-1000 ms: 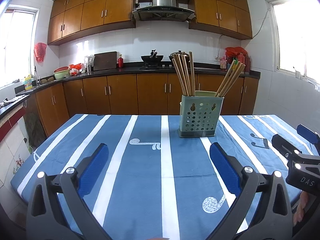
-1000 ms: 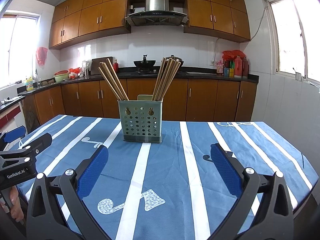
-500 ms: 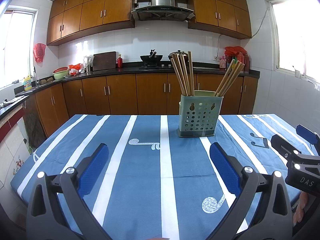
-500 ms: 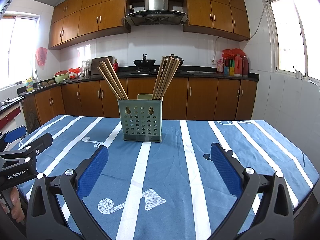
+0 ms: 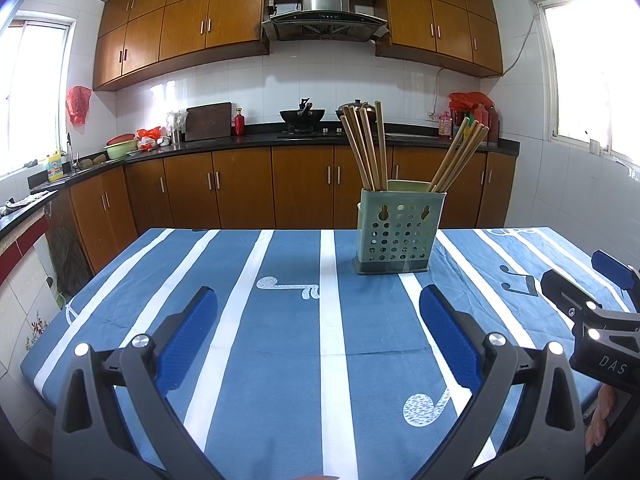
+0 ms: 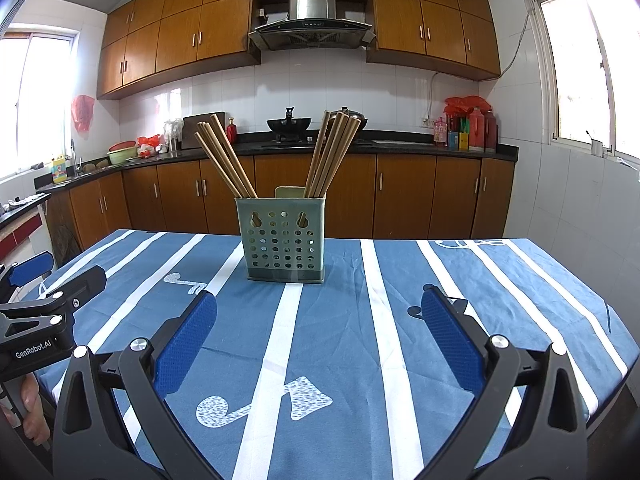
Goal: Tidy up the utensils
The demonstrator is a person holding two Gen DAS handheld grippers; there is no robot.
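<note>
A pale green perforated holder (image 6: 285,241) stood upright on the far middle of the tabletop (image 6: 400,340), which wore a blue cloth with white stripes. Two bundles of wooden chopsticks (image 6: 226,162) leaned apart inside it, one left, one right. Well short of it, the right claw (image 6: 319,328) and the left claw (image 5: 318,322) hovered wide and empty.

Ahead of your tool, past the striped desk (image 6: 460,300), a wok (image 6: 289,124) sits under the hood (image 6: 311,20).
</note>
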